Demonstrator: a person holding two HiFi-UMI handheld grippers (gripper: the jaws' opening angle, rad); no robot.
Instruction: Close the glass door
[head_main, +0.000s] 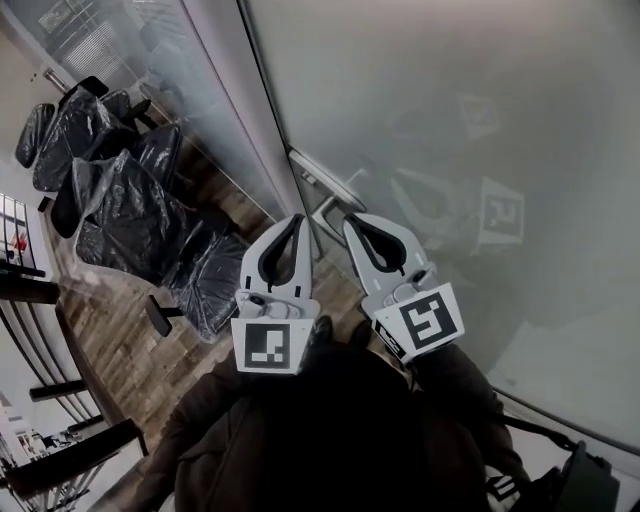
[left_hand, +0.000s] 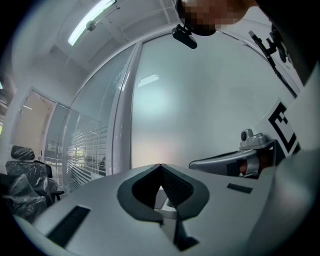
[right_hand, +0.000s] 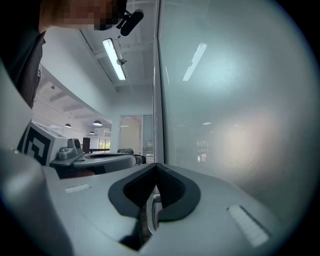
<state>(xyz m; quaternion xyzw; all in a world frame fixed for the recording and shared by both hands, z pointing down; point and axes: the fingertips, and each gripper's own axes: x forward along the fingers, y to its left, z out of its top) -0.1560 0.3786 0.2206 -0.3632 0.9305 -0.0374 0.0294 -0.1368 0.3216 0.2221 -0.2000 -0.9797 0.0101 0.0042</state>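
Observation:
The frosted glass door (head_main: 450, 120) fills the right of the head view, with its metal lever handle (head_main: 328, 183) near the left edge. Both grippers are held side by side, pointing at the handle. My left gripper (head_main: 297, 222) is shut, its tips meeting just short of the door with nothing between them (left_hand: 160, 166). My right gripper (head_main: 352, 220) is shut too, tips touching (right_hand: 156, 167). Through the hollow behind its tips a metal handle bar (right_hand: 151, 210) shows; I cannot tell whether it lies inside the hollow or beyond it.
A grey door frame post (head_main: 250, 110) stands left of the door, next to a glass partition (left_hand: 80, 155) with blinds behind it. Several chairs wrapped in black plastic (head_main: 130, 200) stand on the wooden floor (head_main: 110, 340) to the left. A dark bag (head_main: 580, 480) hangs at lower right.

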